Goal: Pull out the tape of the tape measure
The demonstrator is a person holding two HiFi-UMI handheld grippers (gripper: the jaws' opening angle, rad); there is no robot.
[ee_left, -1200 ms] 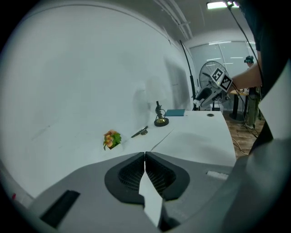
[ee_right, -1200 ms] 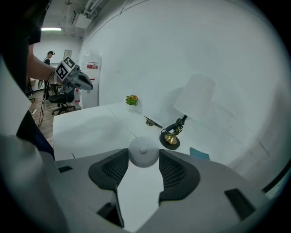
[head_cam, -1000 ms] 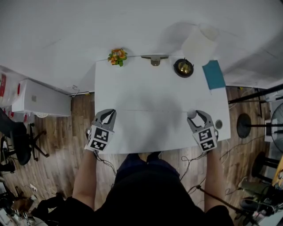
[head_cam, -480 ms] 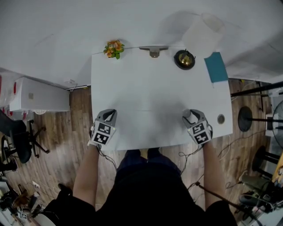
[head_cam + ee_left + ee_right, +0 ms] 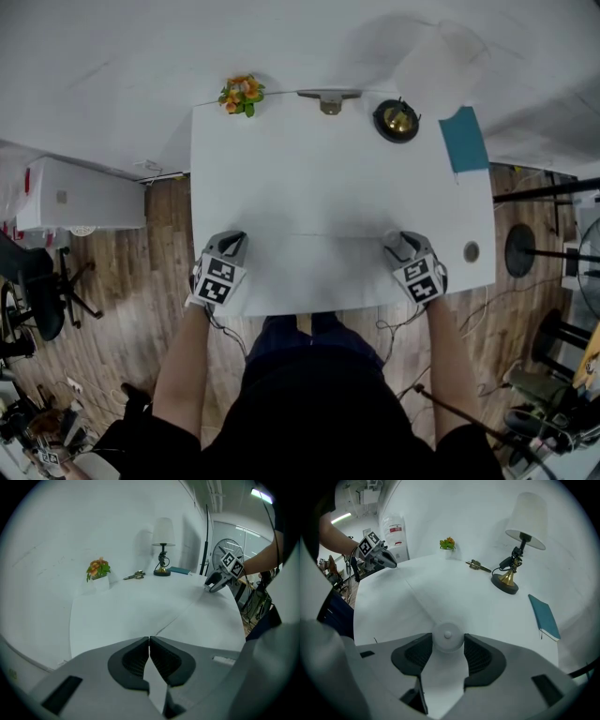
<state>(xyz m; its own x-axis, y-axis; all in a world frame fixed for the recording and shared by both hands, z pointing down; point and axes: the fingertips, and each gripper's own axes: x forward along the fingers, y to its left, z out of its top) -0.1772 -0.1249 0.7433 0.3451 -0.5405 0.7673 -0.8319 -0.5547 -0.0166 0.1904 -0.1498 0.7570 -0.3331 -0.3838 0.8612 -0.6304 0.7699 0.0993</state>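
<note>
The counter's (image 5: 328,197) middle lies open for passage; a lamp (image 5: 397,120), a notebook (image 5: 466,139) and flowers (image 5: 242,94) line its far edge.

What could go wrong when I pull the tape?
1. The right hand-held gripper pinches the round white tape measure only at its jaw tips, so it may twist or slip under a pull.
2. The left hand-held gripper is shut and empty, and the tape's tab shows in no view, so it may be missed.
3. Both work near the table's front edge: a dropped tape measure could roll off.
</note>
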